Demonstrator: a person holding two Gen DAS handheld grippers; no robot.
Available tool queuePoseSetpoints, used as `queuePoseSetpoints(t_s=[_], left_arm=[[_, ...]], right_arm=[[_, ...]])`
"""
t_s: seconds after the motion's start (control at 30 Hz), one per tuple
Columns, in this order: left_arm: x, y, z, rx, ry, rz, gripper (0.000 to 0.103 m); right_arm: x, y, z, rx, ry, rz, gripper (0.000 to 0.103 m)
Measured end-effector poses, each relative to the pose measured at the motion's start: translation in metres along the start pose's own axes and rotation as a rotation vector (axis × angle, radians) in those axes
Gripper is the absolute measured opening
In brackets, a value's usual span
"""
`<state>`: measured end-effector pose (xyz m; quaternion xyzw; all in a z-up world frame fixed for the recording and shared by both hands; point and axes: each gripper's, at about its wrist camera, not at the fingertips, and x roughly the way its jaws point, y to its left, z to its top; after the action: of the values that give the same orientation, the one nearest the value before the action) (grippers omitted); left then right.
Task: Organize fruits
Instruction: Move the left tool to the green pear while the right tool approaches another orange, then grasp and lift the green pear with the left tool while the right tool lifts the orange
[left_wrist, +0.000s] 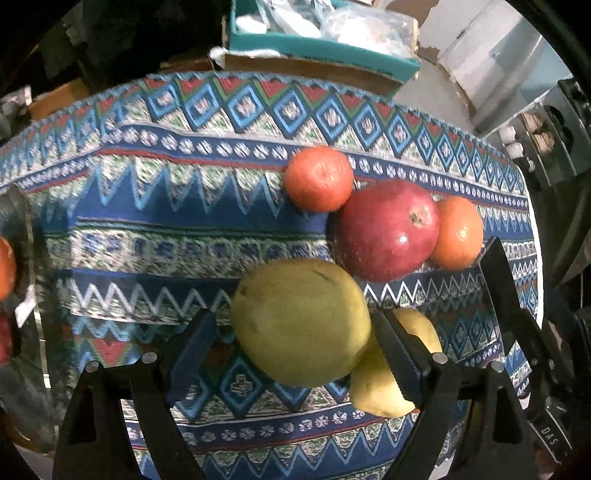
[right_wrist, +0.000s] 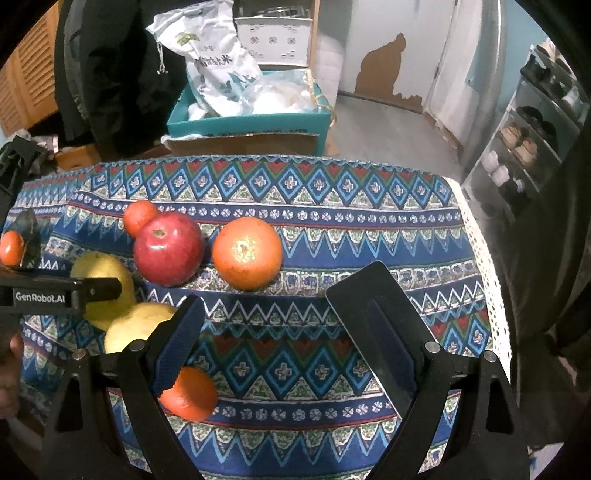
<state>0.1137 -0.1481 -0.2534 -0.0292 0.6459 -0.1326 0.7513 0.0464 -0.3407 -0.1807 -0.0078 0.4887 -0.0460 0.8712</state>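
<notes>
On the patterned blue tablecloth (left_wrist: 155, 206) lie a red apple (left_wrist: 388, 229), two oranges (left_wrist: 318, 178) (left_wrist: 458, 232) and two yellow-green pears (left_wrist: 301, 321) (left_wrist: 384, 384). My left gripper (left_wrist: 295, 332) is open with the big pear between its jaws; contact is unclear. My right gripper (right_wrist: 266, 325) is open and empty above the cloth, a small orange (right_wrist: 190, 395) under its left finger. The right wrist view also shows the apple (right_wrist: 168, 249), a large orange (right_wrist: 246, 253), a smaller orange (right_wrist: 139, 217) and both pears (right_wrist: 105, 269) (right_wrist: 136, 325).
A teal box (right_wrist: 251, 125) with plastic bags stands beyond the table's far edge. A glass container with an orange (right_wrist: 11, 248) sits at the left. A shelf rack (right_wrist: 524, 155) stands to the right. The table's right edge has white lace trim (right_wrist: 487, 280).
</notes>
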Motion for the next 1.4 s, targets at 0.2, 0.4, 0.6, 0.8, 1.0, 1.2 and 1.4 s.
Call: queuePoseSetpoints(t_s=[0.2, 0.4, 0.6, 0.8, 1.0, 1.2, 1.4], left_arm=[[0.008, -0.001, 0.002, -0.001, 0.004, -0.028, 0.081], [0.013, 0.0, 0.0, 0.003, 0.008, -0.063, 0.076], [0.0, 0.004, -0.001, 0.053, -0.053, 0.018, 0.075], [-0.014, 0.014, 0.01, 0.067, -0.119, 0.079, 0.075], [-0.023, 0.024, 0.018, 0.105, -0.17, 0.139, 0.075], [-0.026, 0.027, 0.017, 0.119, -0.182, 0.15, 0.075], [-0.03, 0.028, 0.012, 0.118, -0.186, 0.149, 0.075]], right_arm=[[0.009, 0.001, 0.001, 0.0, 0.011, 0.015, 0.088], [0.027, 0.006, 0.006, -0.019, 0.027, 0.05, 0.088], [0.049, 0.009, 0.017, -0.019, 0.052, 0.1, 0.088], [0.069, 0.013, 0.028, -0.044, 0.095, 0.106, 0.088], [0.084, 0.016, 0.037, -0.048, 0.114, 0.139, 0.088], [0.1, 0.022, 0.042, -0.059, 0.147, 0.132, 0.082], [0.109, 0.024, 0.037, -0.045, 0.17, 0.157, 0.066]])
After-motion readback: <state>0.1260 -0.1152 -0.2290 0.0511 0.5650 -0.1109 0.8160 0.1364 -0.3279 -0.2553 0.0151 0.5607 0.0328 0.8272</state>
